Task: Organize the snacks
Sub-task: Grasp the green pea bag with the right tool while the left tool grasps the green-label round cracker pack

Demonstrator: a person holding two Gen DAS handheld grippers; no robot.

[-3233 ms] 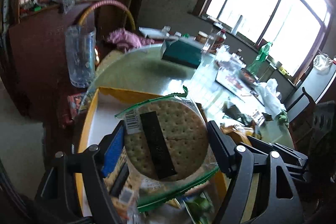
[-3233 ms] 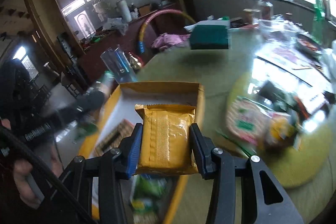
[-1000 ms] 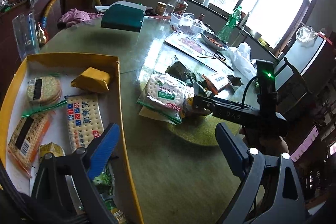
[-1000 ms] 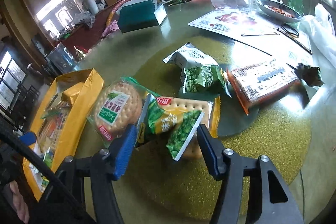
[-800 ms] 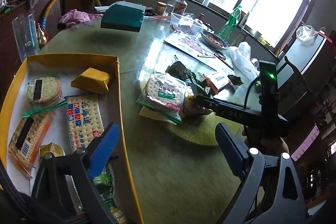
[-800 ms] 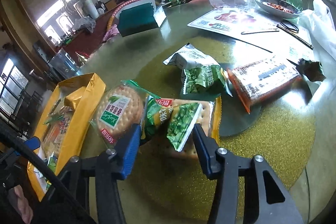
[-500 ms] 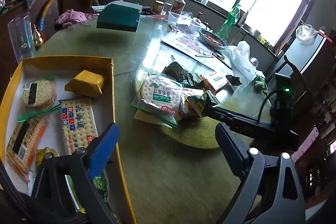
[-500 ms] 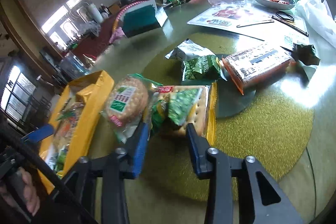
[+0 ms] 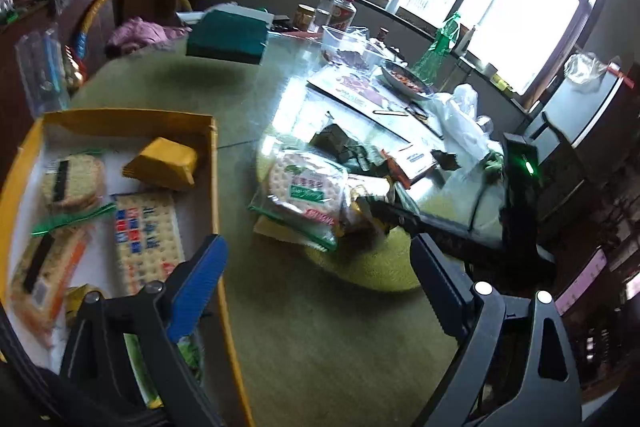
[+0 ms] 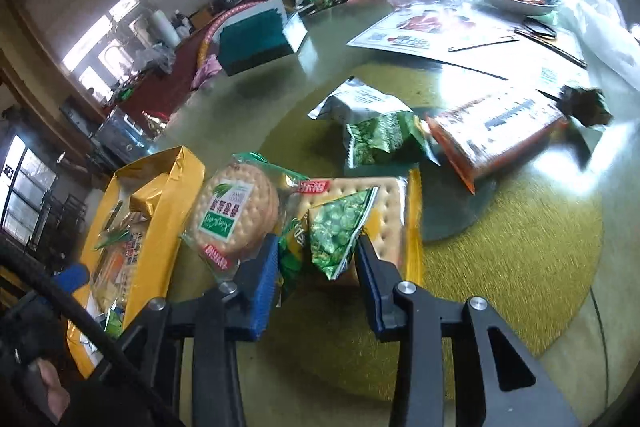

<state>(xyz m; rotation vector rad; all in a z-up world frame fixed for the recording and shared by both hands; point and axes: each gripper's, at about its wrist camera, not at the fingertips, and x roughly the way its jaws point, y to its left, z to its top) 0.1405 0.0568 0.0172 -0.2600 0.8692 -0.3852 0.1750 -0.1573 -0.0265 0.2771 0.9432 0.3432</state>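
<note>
The right claw (image 10: pixel 316 263) has just been closing and is now clenched on a small green pea-snack packet (image 10: pixel 336 227), which sits between its blue-padded jaws. This packet lies on top of a square cracker pack (image 10: pixel 388 211) on the yellow round mat (image 10: pixel 520 267) of the worktop (image 10: pixel 320 67). A round biscuit pack (image 10: pixel 234 213) lies just beside the claw on its left, its edge touching the wall of the yellow tray (image 10: pixel 160 211). Farther back on the mat lie a second green packet (image 10: pixel 376 139) and an orange-edged pack (image 10: pixel 496 127).

The left claw (image 9: pixel 316 279) hangs released, jaws wide apart with nothing between them, over the worktop at the tray's (image 9: pixel 216 187) near corner. Inside the tray lie a gold wrapped block (image 9: pixel 162 163), a round cracker stack (image 9: pixel 72 179), a printed square cracker pack (image 9: pixel 144 235) and an orange-wrapped pack (image 9: pixel 40 279). The left view is slightly blurred; the right claw's tip (image 9: pixel 384 211) shows there at the snack pile.
</note>
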